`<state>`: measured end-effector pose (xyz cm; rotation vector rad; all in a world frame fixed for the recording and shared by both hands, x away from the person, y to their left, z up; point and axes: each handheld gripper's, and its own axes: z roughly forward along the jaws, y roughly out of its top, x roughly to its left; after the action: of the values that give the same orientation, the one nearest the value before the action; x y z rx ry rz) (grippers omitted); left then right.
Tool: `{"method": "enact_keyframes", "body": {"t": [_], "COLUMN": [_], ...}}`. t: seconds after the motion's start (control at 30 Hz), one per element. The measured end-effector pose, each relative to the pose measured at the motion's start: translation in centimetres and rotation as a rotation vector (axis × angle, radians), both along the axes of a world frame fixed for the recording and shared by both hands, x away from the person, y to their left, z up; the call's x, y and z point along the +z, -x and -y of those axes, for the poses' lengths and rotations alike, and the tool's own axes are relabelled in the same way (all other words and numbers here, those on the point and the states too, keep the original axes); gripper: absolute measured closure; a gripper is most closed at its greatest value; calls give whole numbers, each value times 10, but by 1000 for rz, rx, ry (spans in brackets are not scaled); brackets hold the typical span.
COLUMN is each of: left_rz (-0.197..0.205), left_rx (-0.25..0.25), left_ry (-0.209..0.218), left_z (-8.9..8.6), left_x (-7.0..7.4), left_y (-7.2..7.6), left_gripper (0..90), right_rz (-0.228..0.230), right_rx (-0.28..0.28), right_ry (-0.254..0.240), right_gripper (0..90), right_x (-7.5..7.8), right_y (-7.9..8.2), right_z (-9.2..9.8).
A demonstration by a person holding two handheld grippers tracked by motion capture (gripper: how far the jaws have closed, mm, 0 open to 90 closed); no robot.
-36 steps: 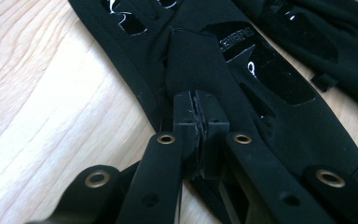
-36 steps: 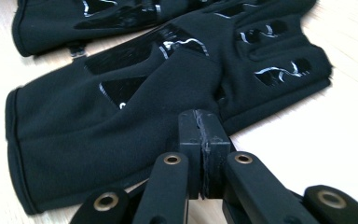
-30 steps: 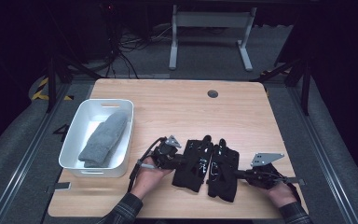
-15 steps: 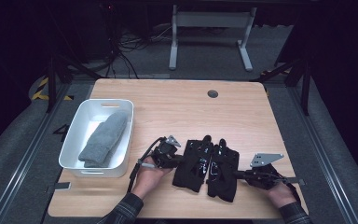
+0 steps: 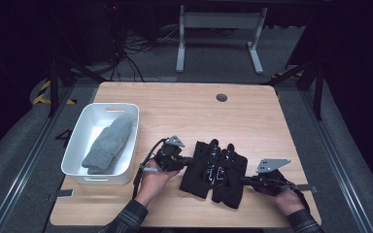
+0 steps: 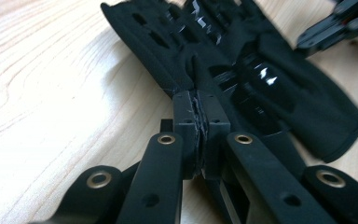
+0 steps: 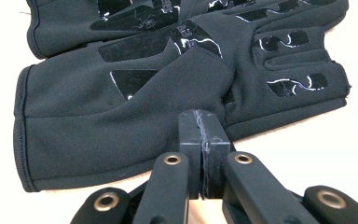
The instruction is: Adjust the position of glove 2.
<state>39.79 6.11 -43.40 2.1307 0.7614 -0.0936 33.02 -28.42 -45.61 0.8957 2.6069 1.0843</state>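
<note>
dark floor and cable clutter ring a pale wooden table (image 5: 184, 111), and the work sits near its front edge. the left gripper (image 6: 196, 119) has its jaws pressed together on a fold of cloth at the edge of the black gloves (image 6: 242, 70), so it reads as clenched on fabric. the right gripper (image 7: 203, 135) is likewise pinched tight, with a tuck of glove cloth drawn up into its tips. from above, the left gripper (image 5: 187, 161) and the right gripper (image 5: 246, 180) come at the pair from opposite sides, each held in one of the person's hands.

the gloves (image 5: 216, 172) lie flat side by side, touching or overlapping, between the two grippers; their glossy printed patches face up. well to the left stands a white bin (image 5: 80, 145) holding a grey sock (image 5: 108, 144), with bare table between it and the gloves.

the step in hand looks like taking hold of the gloves, one grip on each side. the next move likely calls for lifting both ends together and level, so the cloth doesn't slip from either pinch, then carrying leftward if the bin is the goal. whether each grip catches one glove or both layers can't be told.
</note>
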Motion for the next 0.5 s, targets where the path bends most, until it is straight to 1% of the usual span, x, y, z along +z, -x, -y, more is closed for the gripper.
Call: {"method": "enact_keyframes", "body": {"t": [0.03, 0.1, 0.23, 0.43, 0.5], "left_rz": [-2, -5, -5, 6, 10], "left_rx": [-2, -11, -28, -47, -50], "left_ry": [18, 38, 72, 114, 118], "left_z": [-1, -2, -1, 4, 6], "left_x": [2, 5, 12, 23, 26], "left_y": [0, 0, -1, -3, -4], "left_gripper": [880, 881, 881, 882, 882], "right_rz": [2, 2, 5, 5, 4], "right_rx": [2, 7, 14, 18, 21], "right_ry": [3, 6, 5, -2, -8], "right_gripper": [900, 900, 900, 900, 900], "right_x": [0, 0, 0, -1, -1], "right_y": [-1, -2, -5, -11, -14], "right_z": [-2, -6, -12, -20, -24]}}
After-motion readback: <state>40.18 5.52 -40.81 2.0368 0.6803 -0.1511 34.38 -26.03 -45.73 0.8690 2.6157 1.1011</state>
